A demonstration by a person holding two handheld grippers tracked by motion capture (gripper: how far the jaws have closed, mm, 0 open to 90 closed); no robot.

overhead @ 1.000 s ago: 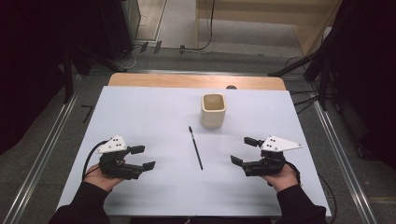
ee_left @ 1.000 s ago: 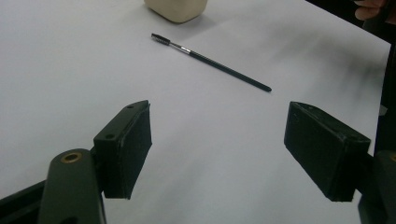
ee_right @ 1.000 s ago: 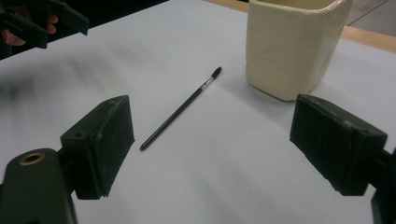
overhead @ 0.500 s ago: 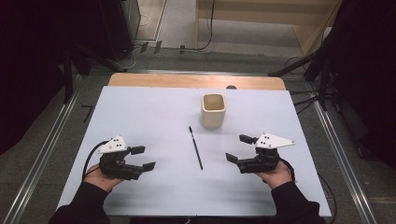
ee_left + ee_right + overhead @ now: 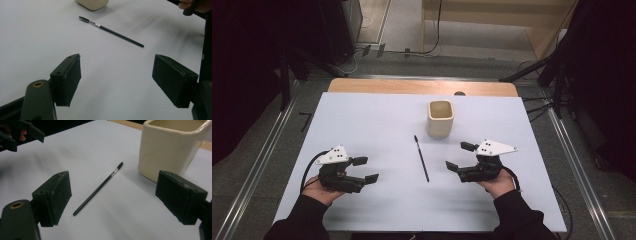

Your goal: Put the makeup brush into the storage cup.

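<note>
left gripper point(image 5: 368, 169) hovering, jaws wide, empty | right gripper point(image 5: 456, 156) hovering, jaws wide, empty | brush point(image 5: 421, 158) lying between them, near cup point(image 5: 440, 118)

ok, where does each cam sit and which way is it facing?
High view: above the person's side, looking forward and down on the table; both forearms, left hand-held gripper and right hand-held gripper show.
Left gripper view: rides the left hand-held gripper, facing the brush between its open jaws.
Right gripper view: rides the right hand-held gripper, facing brush and cream cup.
Shared: all three show brush and cup.
</note>
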